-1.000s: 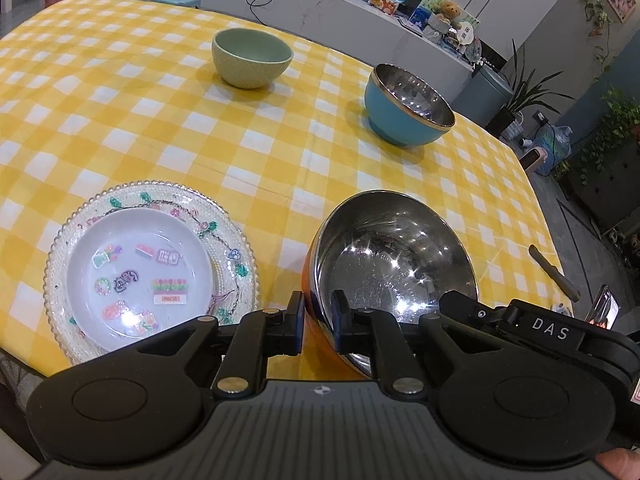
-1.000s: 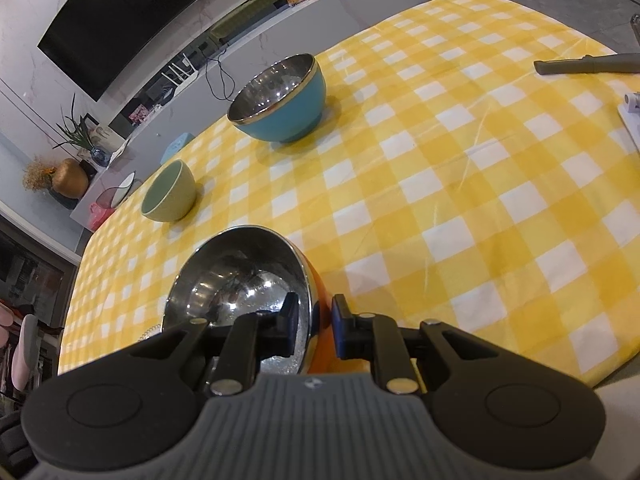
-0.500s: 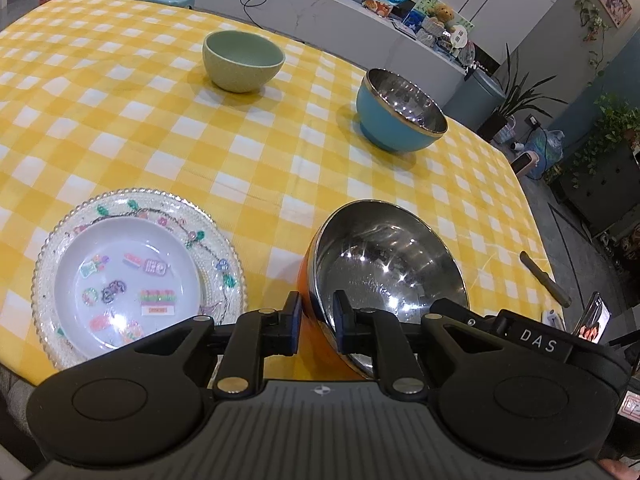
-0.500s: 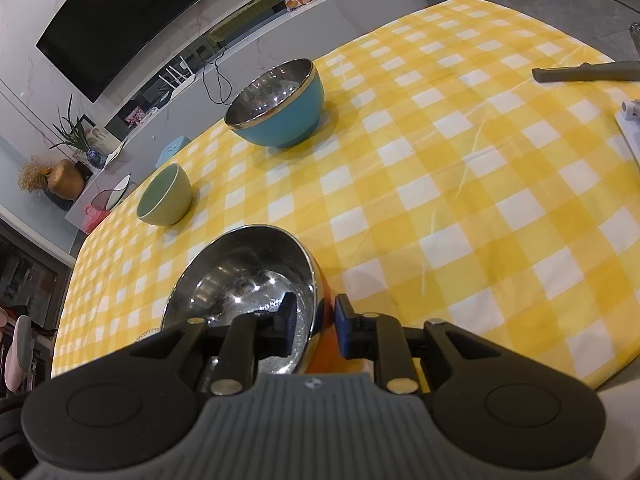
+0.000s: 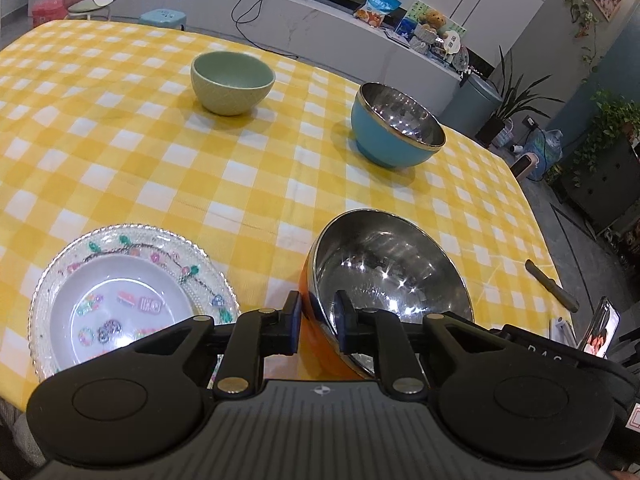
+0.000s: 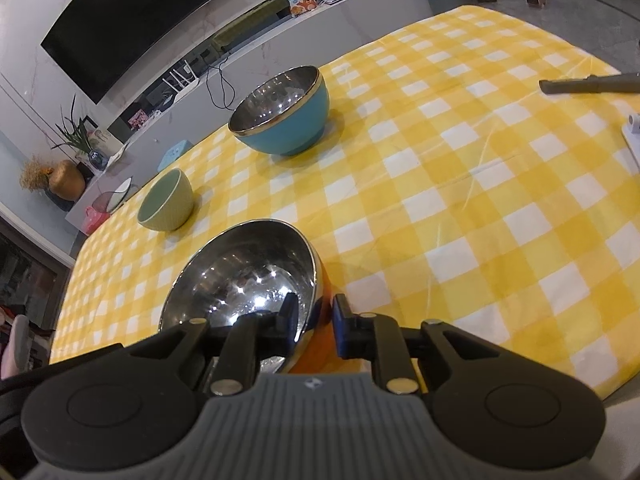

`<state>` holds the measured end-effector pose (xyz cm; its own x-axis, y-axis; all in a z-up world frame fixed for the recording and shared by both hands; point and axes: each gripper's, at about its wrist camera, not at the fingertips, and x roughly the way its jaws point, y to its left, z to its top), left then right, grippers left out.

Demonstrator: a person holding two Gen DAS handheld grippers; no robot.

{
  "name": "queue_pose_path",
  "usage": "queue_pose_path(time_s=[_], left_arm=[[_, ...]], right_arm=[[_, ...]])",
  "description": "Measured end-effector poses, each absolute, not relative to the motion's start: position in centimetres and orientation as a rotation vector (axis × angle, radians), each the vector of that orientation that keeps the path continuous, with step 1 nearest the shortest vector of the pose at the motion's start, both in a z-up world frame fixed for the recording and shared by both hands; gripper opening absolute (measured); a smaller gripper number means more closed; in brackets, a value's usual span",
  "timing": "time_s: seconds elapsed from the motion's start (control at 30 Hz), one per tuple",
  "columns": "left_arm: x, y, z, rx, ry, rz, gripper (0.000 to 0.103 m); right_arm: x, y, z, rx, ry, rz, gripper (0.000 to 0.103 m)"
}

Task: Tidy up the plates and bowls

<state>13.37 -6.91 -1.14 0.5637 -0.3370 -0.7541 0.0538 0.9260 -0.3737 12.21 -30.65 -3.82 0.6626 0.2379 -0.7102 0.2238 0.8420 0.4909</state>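
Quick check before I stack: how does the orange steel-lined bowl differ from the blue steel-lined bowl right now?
The orange steel-lined bowl is tilted, while the blue steel-lined bowl sits level on the yellow checked tablecloth. The orange bowl's rim is pinched by the left gripper and the right gripper; the blue bowl stands free. The orange bowl is at the near edge, the blue one farther back. Both have shiny metal interiors.

On the table (image 5: pixel 160 168) four dishes stand apart. Seen from the left wrist, the plate (image 5: pixel 128 300) lies nearest on the left, and the steel bowl (image 5: pixel 384 276) is just beside it on the right. Behind them, the small bowl (image 5: pixel 232 82) stands far left and the wide bowl (image 5: pixel 396 126) far right. A stick (image 5: pixel 551 291) lies near the right edge.
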Motion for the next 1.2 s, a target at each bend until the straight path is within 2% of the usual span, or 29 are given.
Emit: queue_pose_path(time_s=[0.13,0.27,0.7,1.07,1.2], left_arm=[[13.3,-6.7,-0.8,-0.317,0.928,-0.235,0.024],[13.5,-6.2,0.4,-0.32,0.884,-0.256,0.032],[18.2,-7.5,3.9,-0.239,0.799,-0.302,0.033],[23.6,-8.7,3.7,-0.216,0.792,-0.311,0.037],[25.8,-8.9,3.4,-0.25,0.793,-0.322,0.041]], right_arm=[[11.8,-30.9,-3.6,0.619,0.837,0.026,0.03],[11.1,-30.9,-2.6,0.609,0.773,0.029,0.032],[16.3,-32.1,-1.0,0.566,0.674,0.036,0.033],[24.0,-33.5,-1.4,0.575,0.634,0.066,0.035],[26.2,-34.3,-1.9,0.625,0.643,0.072,0.035]])
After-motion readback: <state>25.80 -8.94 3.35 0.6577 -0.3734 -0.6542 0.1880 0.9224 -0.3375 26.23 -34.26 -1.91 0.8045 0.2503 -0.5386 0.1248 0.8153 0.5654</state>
